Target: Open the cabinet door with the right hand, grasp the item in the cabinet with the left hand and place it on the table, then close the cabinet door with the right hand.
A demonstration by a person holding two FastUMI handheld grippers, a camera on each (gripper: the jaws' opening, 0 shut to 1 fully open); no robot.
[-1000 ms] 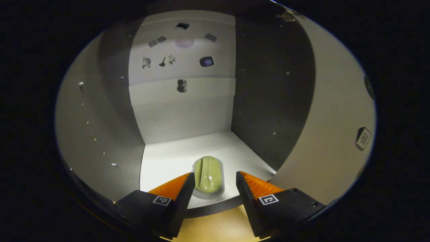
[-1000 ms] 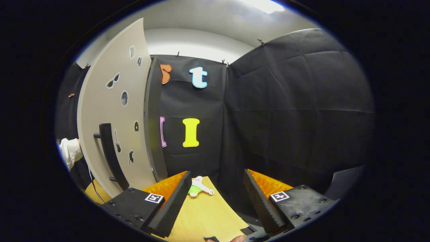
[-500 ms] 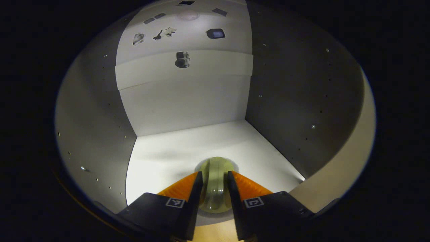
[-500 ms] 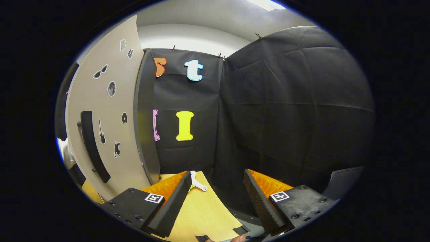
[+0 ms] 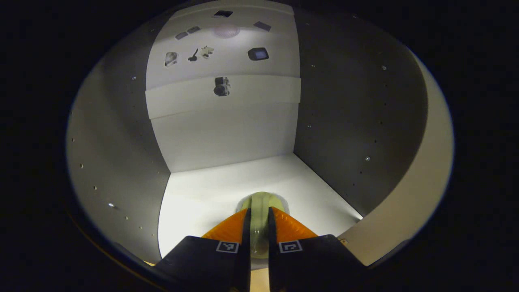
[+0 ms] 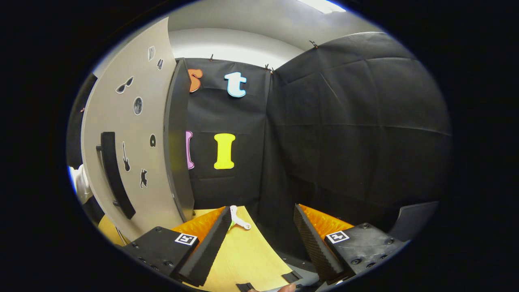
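Right gripper view, as I logged it: my right gripper [image 6: 259, 239] hung over the worktop [image 6: 243, 259], fingers spread wide with nothing between them. To its left the cabinet door [image 6: 134, 162] stood swung open, a dark bar handle [image 6: 114, 174] on its face among small stickers. A small white-and-green object [image 6: 237, 219] lay at the worktop's far edge, just beside my left finger's tip. A pale sleeve [image 6: 82, 186] showed past the door.

Glossy pale-green item [image 5: 259, 202], matt cabinet [image 5: 227, 190], wood-grain table [image 6: 243, 259].
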